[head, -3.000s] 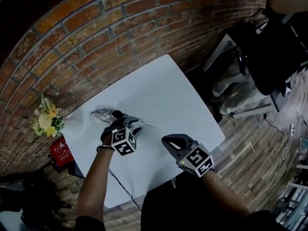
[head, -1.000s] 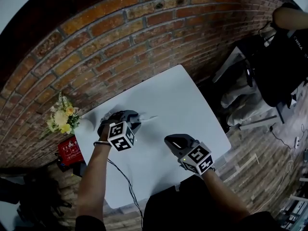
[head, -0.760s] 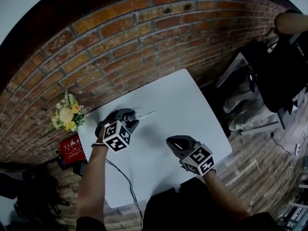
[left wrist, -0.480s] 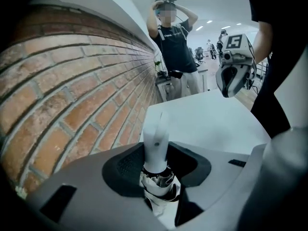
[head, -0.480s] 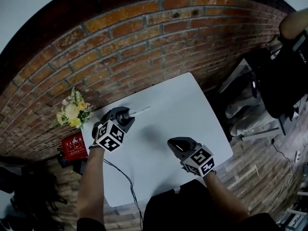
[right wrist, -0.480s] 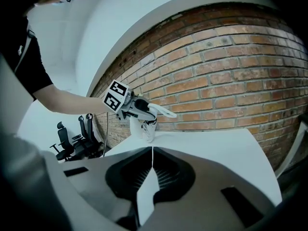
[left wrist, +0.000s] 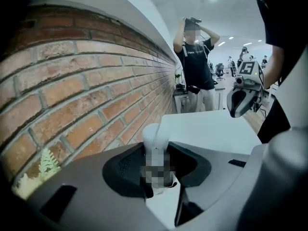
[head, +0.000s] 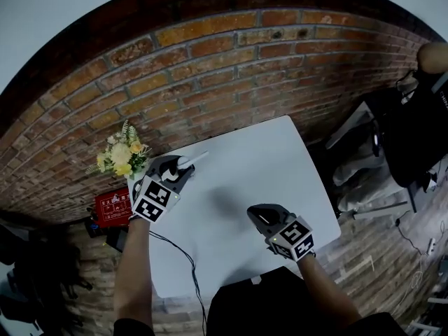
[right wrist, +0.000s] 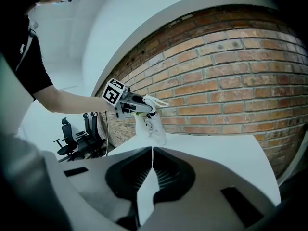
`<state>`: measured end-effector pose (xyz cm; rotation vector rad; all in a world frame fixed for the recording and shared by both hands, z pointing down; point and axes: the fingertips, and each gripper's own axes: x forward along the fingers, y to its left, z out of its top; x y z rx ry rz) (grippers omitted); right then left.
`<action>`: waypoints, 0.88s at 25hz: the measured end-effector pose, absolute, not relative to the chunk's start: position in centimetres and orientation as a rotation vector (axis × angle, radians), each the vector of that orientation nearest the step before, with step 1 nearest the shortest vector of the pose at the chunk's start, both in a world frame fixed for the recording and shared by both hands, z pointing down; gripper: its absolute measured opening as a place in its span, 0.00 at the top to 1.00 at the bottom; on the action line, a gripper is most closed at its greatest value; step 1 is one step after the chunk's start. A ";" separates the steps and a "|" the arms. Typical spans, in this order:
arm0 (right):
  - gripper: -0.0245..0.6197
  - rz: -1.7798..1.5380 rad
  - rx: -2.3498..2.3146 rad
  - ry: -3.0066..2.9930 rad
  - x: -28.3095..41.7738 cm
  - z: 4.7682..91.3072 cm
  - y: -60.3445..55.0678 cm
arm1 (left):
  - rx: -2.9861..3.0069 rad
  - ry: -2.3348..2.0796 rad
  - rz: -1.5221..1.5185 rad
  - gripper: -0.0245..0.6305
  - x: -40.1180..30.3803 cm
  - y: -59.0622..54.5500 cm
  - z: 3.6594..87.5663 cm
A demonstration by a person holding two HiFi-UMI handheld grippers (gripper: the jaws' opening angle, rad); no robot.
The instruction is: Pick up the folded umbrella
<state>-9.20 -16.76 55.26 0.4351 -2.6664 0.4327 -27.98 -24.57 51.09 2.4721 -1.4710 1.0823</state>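
Umbrella [head: 193, 159] status: folded, white, held in left gripper [head: 179, 173] over the far-left corner of the counter [head: 259, 159]. Left gripper view: fingers [left wrist: 126, 168] are clamped on the umbrella's pale round shaft [left wrist: 153, 134], one pad on each side, with the end poking out past the tips. Right gripper view shows the same from across the counter. Left gripper [right wrist: 144, 102] is up by the brick wall [right wrist: 231, 76], and the umbrella [right wrist: 155, 124] hangs tilted from it. The bundled fabric droops toward the counter's far-left edge and a thin white tip sticks out to the right. Can't tell whether the low end touches the counter. Right gripper [head: 257, 213] is over the near-right part of the counter, well apart from the umbrella. Its fingers [right wrist: 130, 173] are pressed together with only a thin seam between them, nothing held. It also shows in the left gripper view [left wrist: 240, 97], off to the right. Flowers [head: 120, 158] sit just left of the left gripper at that same corner. Red box [head: 112, 207] is on the floor below them, left of the counter. Wall runs along the counter's far edge. Person [left wrist: 195, 57] stands in the background beyond the counter, hands up at the head. Chairs [right wrist: 67, 129] are visible far left.
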 end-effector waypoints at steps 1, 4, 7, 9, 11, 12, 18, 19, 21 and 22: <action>0.93 0.425 0.430 -2.668 -9.4 55.2 -16.7 | 2.476 -1.484 1.031 0.73 -27.9 -24.4 50.7; 0.93 0.415 0.416 -2.678 -9.7 54.7 -16.3 | 2.479 -1.523 0.868 0.73 -27.4 -23.8 49.4; 0.93 0.416 0.408 -2.696 -10.0 54.0 -16.0 | 2.489 -1.550 0.741 0.73 -26.5 -23.0 47.9; 0.93 0.419 0.408 -2.713 -10.1 53.5 -15.9 | 2.495 -1.570 0.654 0.73 -26.1 -22.3 46.7; 0.93 0.417 0.415 -2.731 -10.0 53.0 -15.8 | 2.493 -1.590 0.565 0.73 -25.8 -21.5 45.6; 0.93 0.412 0.419 -2.740 -9.9 52.7 -15.8 | 2.491 -1.598 0.530 0.73 -25.6 -21.1 45.1; 0.93 0.393 0.407 -2.819 -9.7 50.1 -15.5 | 2.472 -1.647 0.413 0.73 -24.4 -18.3 43.0; 0.93 0.392 0.407 -2.837 -9.6 49.6 -15.6 | 2.470 -1.655 0.394 0.73 -24.1 -18.0 42.6; 0.93 0.390 0.401 -2.870 -9.3 48.4 -15.5 | 2.463 -1.667 0.354 0.73 -23.5 -17.1 42.0; 0.93 0.387 0.395 -2.881 -9.2 47.9 -15.5 | 2.455 -1.669 0.334 0.73 -23.2 -16.5 41.9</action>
